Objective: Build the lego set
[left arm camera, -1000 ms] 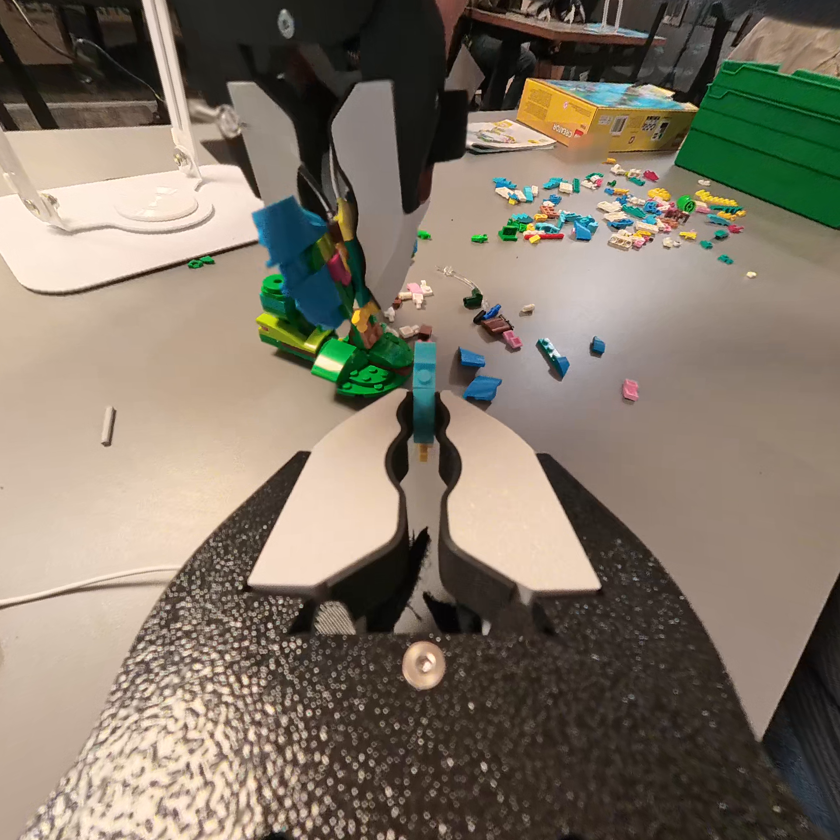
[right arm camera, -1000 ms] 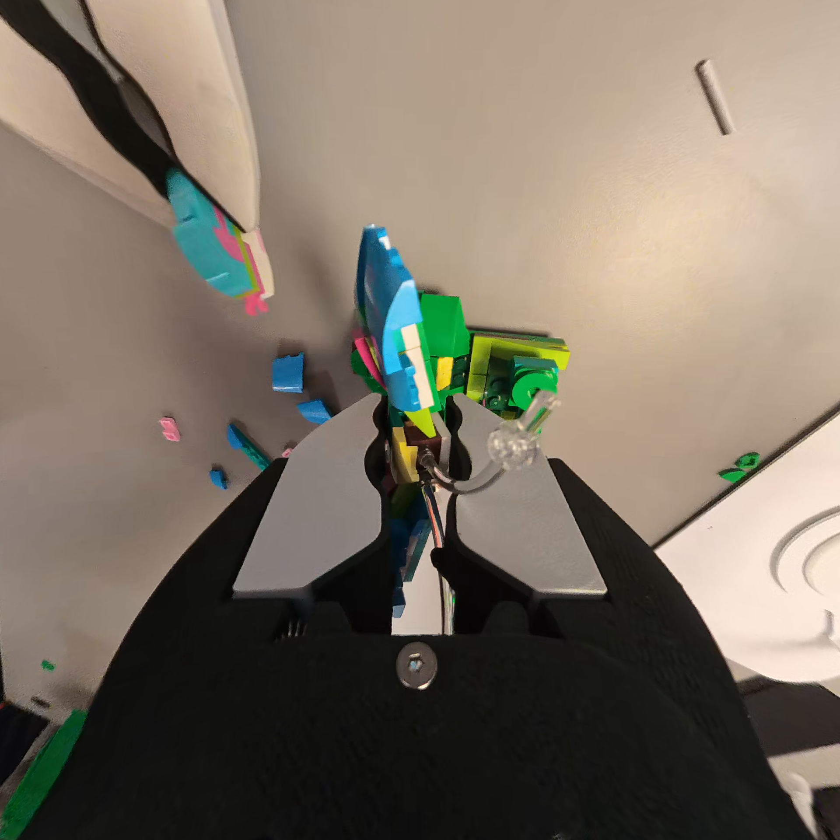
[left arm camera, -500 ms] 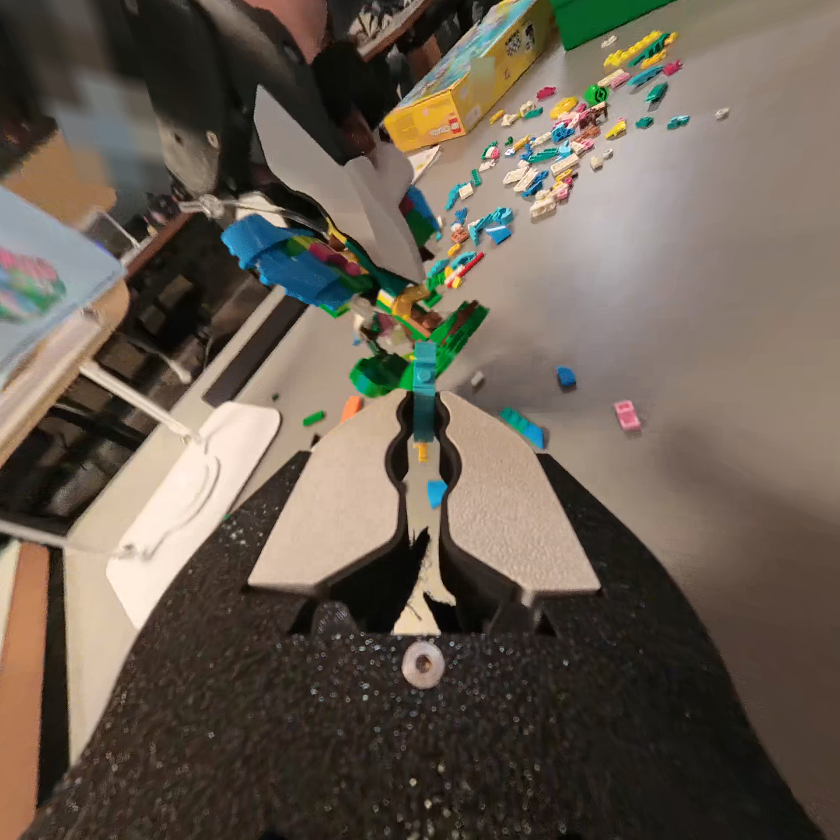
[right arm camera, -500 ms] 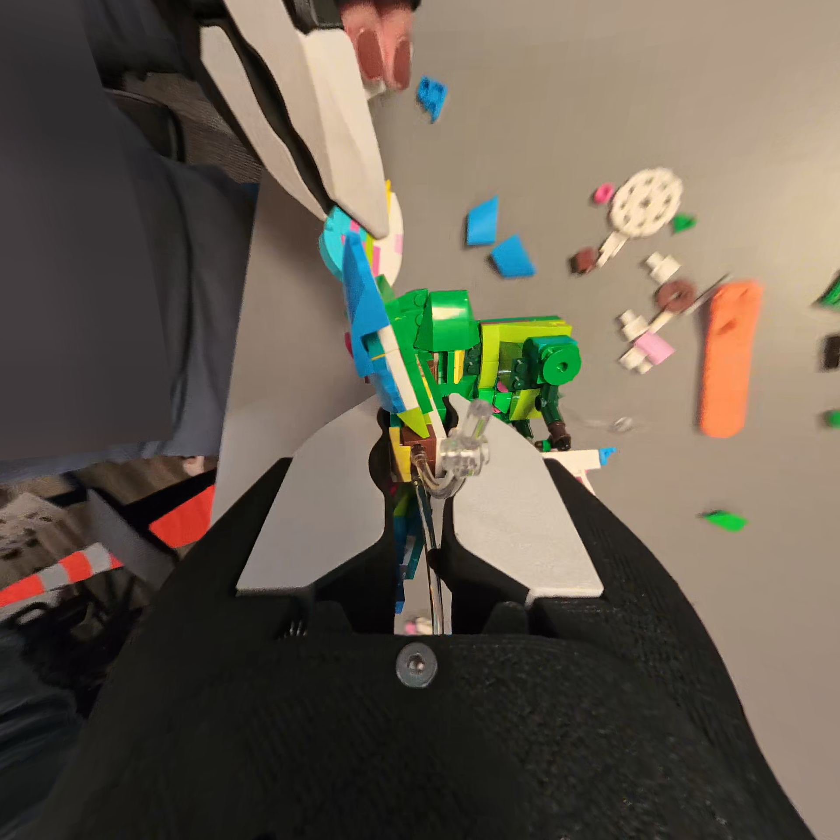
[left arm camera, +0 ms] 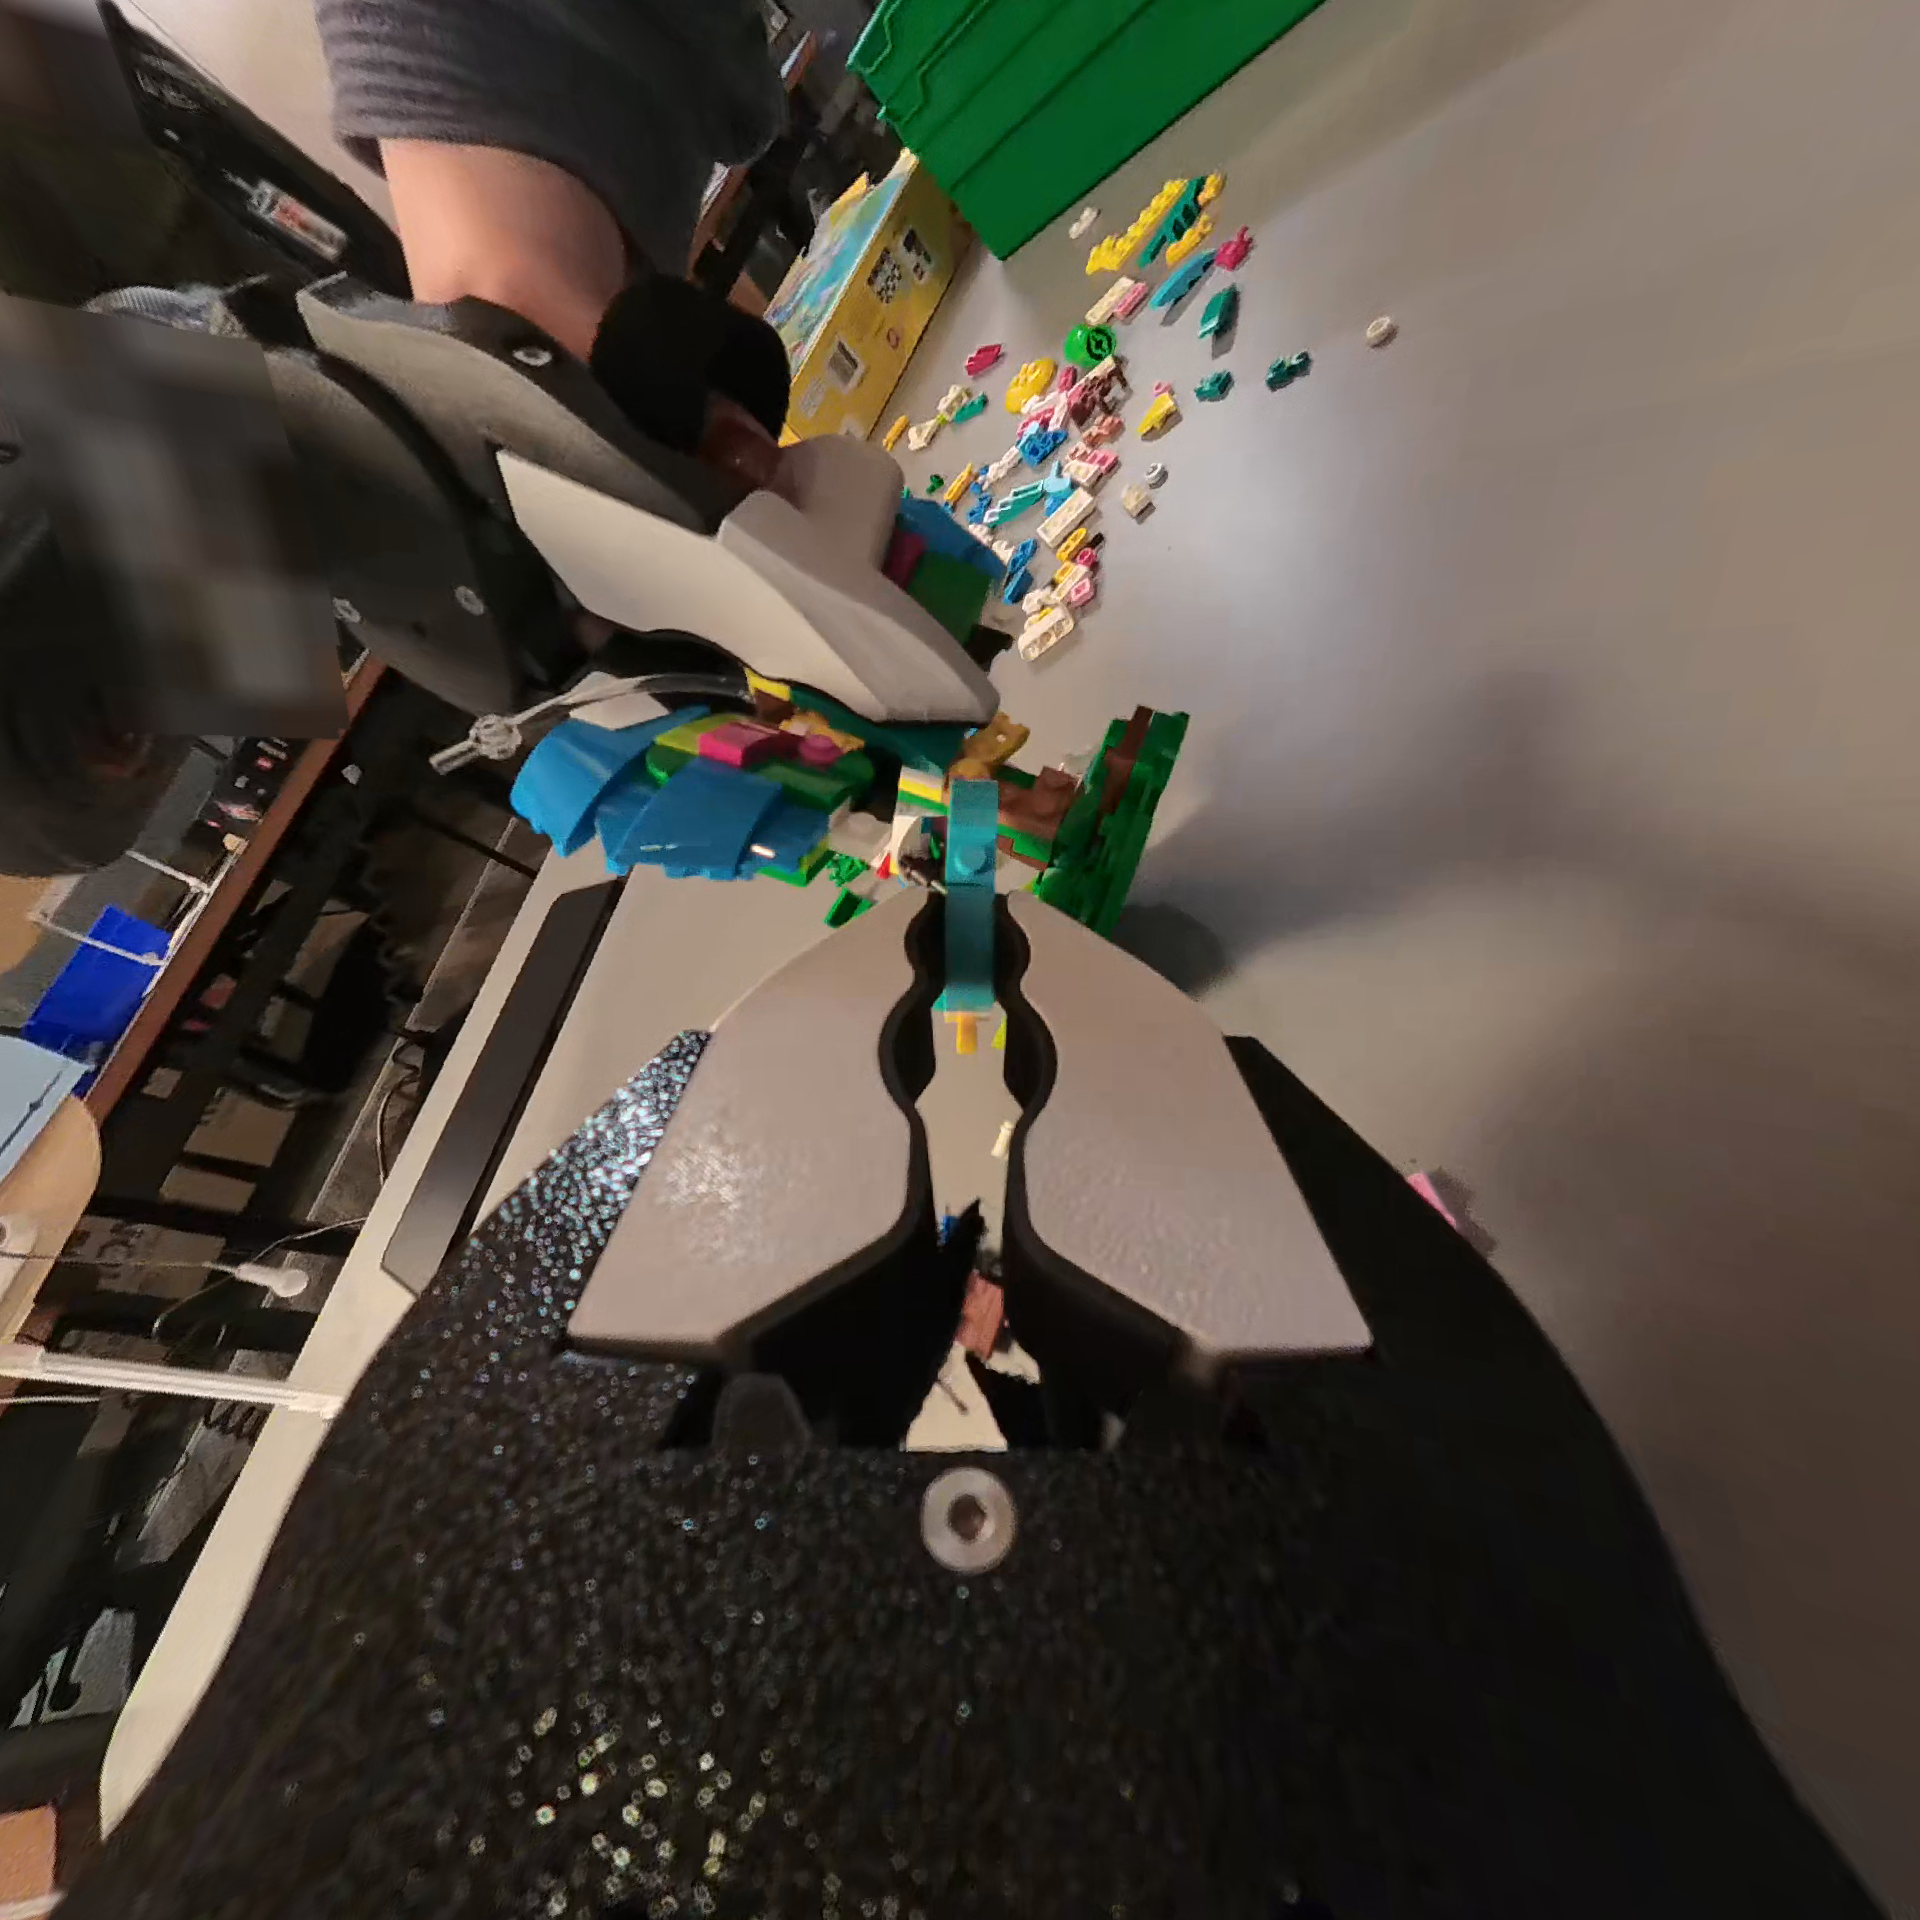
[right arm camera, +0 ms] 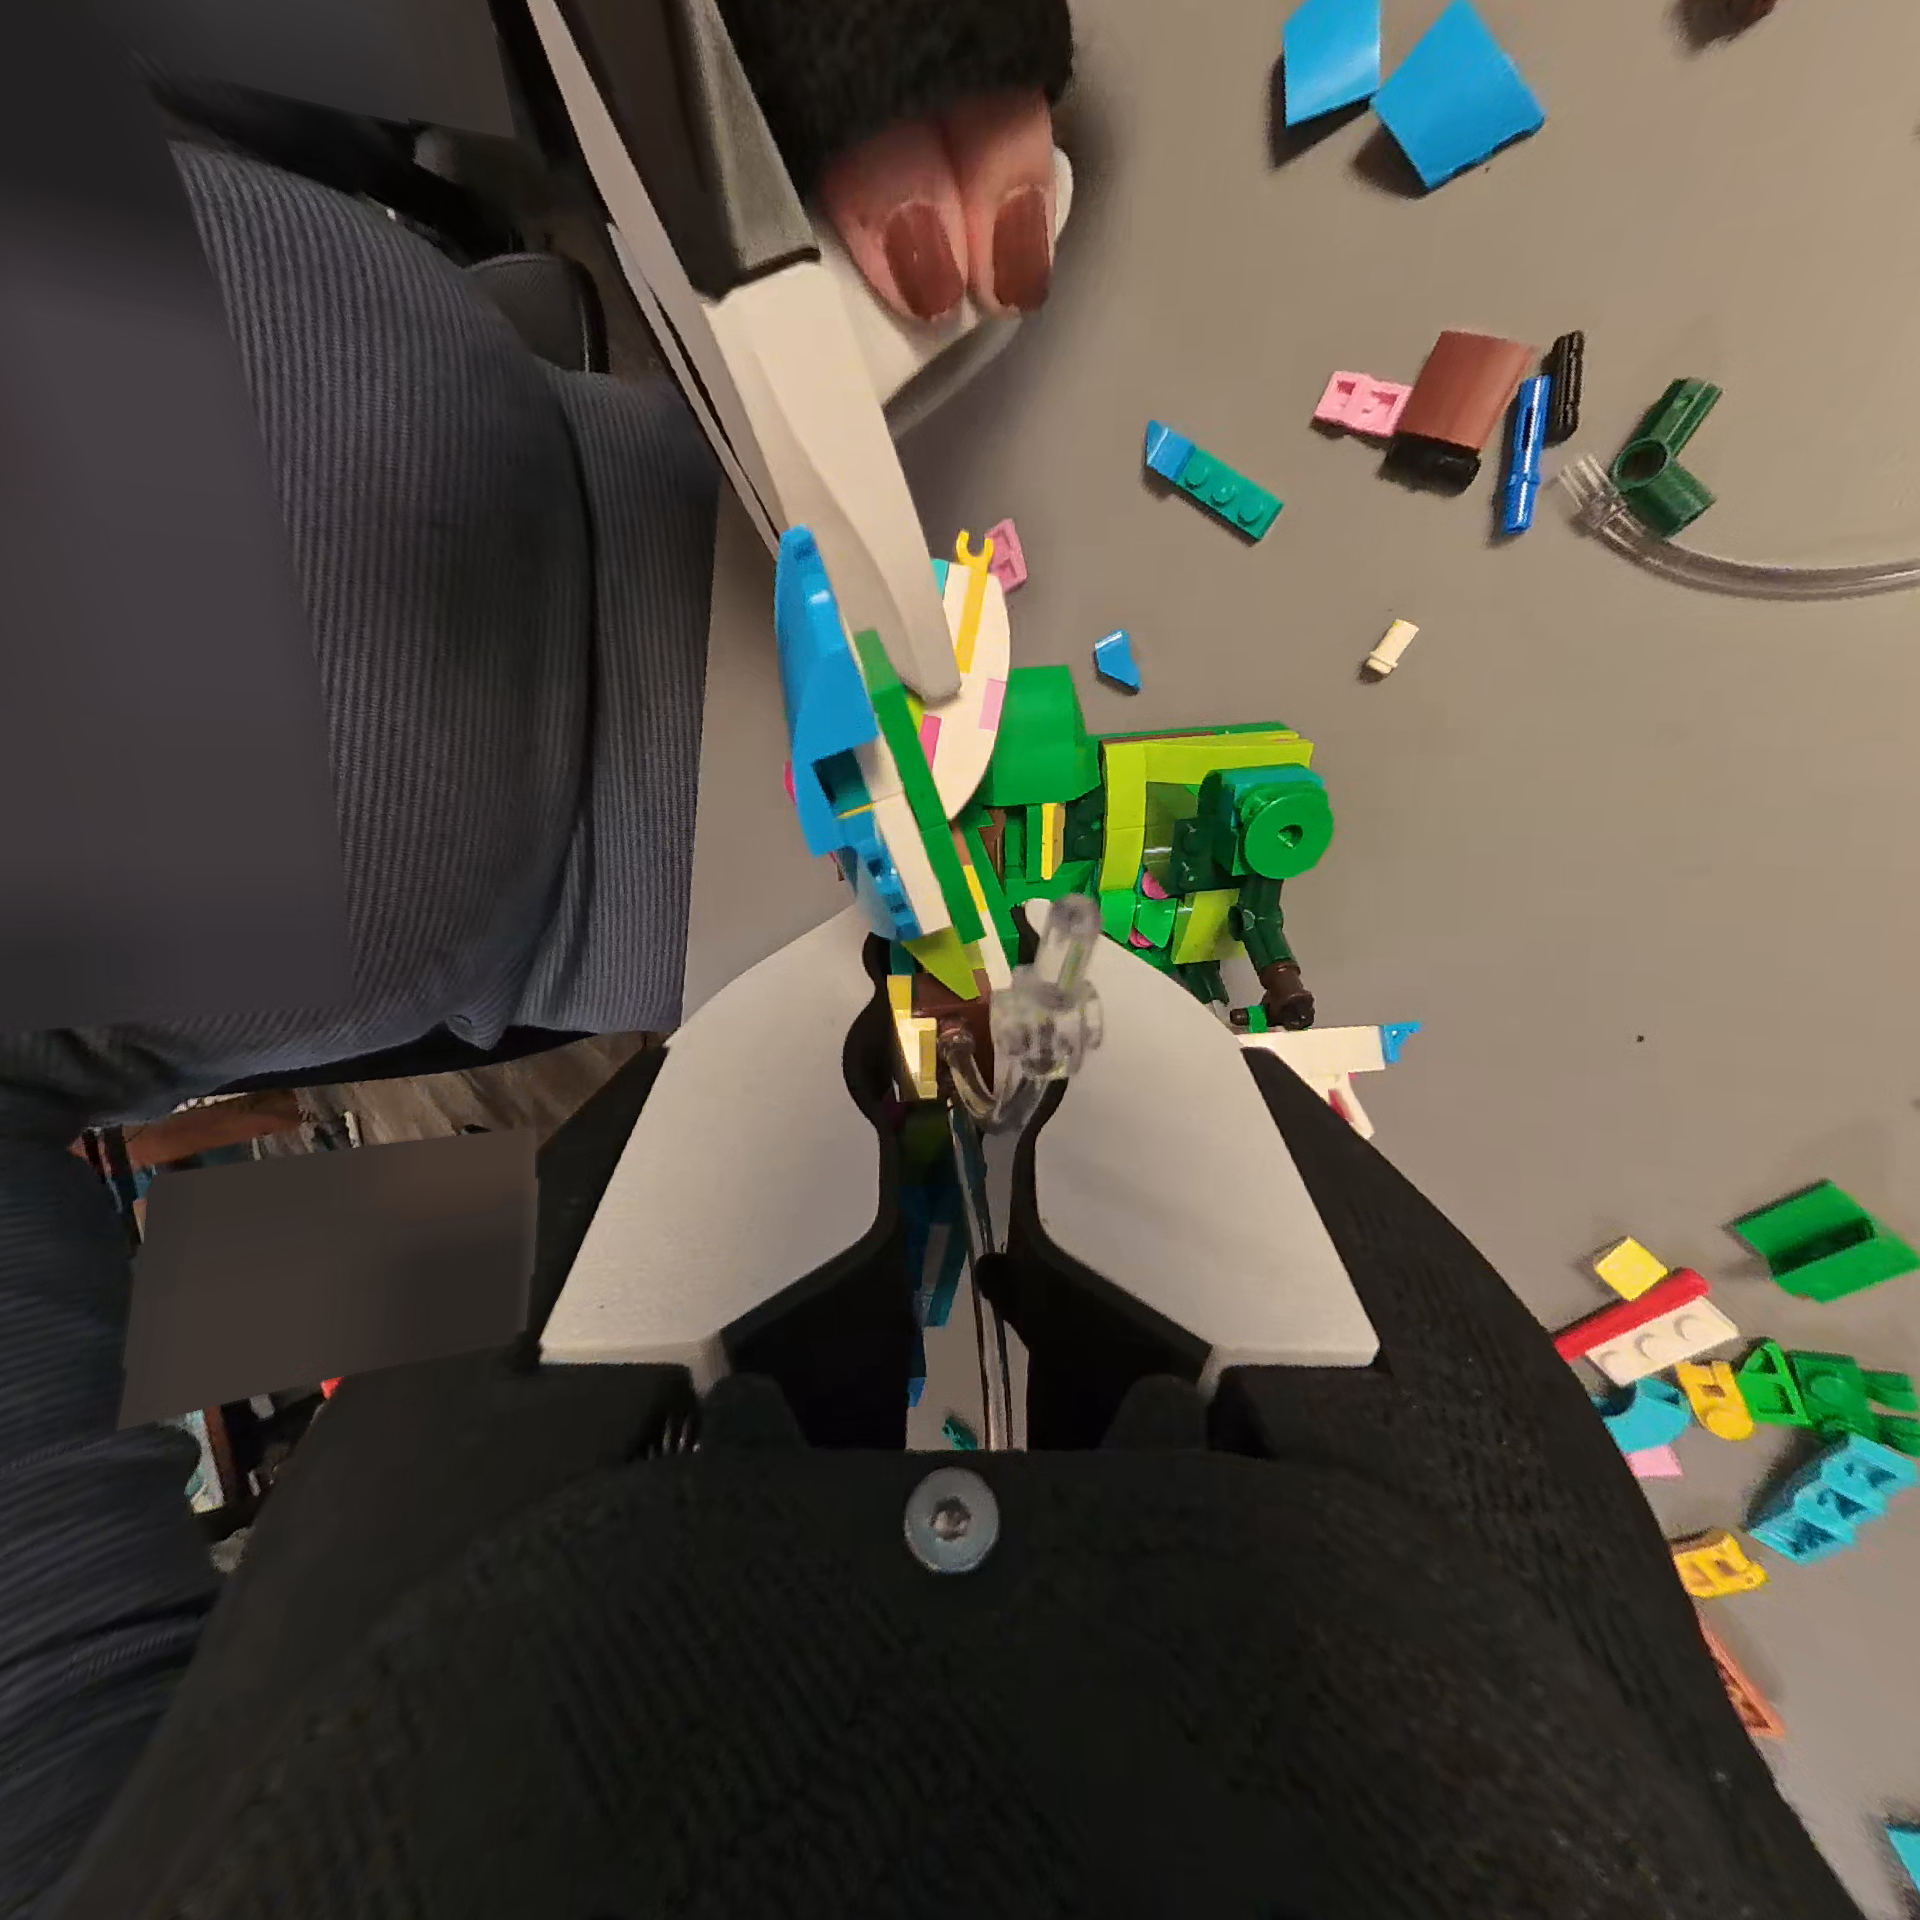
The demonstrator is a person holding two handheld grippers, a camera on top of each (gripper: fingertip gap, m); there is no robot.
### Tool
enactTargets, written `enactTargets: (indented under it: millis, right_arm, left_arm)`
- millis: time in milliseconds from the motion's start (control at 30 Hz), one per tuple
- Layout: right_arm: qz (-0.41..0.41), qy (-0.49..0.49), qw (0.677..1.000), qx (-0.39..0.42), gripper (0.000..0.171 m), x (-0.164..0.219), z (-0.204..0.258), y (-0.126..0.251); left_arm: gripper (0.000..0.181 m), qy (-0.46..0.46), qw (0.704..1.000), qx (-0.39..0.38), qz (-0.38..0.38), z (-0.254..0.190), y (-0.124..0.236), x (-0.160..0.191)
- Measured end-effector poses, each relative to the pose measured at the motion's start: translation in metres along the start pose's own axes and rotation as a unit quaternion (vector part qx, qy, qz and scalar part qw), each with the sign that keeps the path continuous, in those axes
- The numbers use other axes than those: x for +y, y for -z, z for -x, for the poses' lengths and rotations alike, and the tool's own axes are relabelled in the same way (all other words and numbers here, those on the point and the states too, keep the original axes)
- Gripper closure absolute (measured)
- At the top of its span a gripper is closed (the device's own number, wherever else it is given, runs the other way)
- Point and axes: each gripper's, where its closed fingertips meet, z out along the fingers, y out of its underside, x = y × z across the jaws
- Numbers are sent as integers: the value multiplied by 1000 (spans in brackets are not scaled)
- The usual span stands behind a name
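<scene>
My left gripper is shut on a teal piece that stands edge-on between its fingertips, with a small yellow stud below it. My right gripper is shut on the colourful lego model, a green, lime and blue build with a clear curved tube sticking out. The model is lifted off the grey table. In the left wrist view the right gripper holds the model just beyond the teal piece. In the right wrist view the left gripper presses its round piece against the model's blue wing.
Loose bricks lie scattered on the table, with a yellow box and a green bin behind them. More loose parts lie near the model. The person's arm and body are close on the left.
Both grippers have tilted and come together. The teal piece now touches the lifted model, and the view has swung towards the table edge and the person.
</scene>
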Motion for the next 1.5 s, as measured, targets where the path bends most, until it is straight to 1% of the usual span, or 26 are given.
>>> enactTargets:
  millis: [33, 133, 267, 467, 700, 900, 1100, 1233, 1500]
  right_arm:
    - [-3, 1, 1000, 4, 152, 0, 0, 0]
    - [-2, 11, 1000, 24, 152, 1, 1, 1]
    - [-3, 40, 998, 47, 152, -2, 6, 0]
    - [1, 64, 995, 79, 153, -3, 7, 1]
    - [1, 85, 991, 104, 153, -4, 9, 4]
    - [-2, 85, 990, 116, 153, -4, 8, 3]
    - [-9, 81, 990, 117, 153, -5, 7, 4]
    - [-10, 82, 990, 116, 153, -5, 8, 3]
    - [-16, 87, 990, 108, 153, -8, 12, 1]
  left_arm:
    - [173, 0, 1000, -4, 0, 1, 0, 0]
    - [173, -22, 1000, -21, -1, 0, 3, -1]
    - [173, -81, 995, -60, 3, 2, 7, -5]
    - [173, -112, 992, -64, 6, -3, 8, -6]
    - [173, -118, 990, -71, 18, -1, 8, -2]
    - [173, -121, 989, -78, 19, -1, 8, -2]
    - [173, -119, 989, -87, 7, -1, 11, -5]
    - [173, -118, 988, -98, 13, 2, 11, -3]
    - [173, -138, 984, -109, 11, 2, 12, -3]
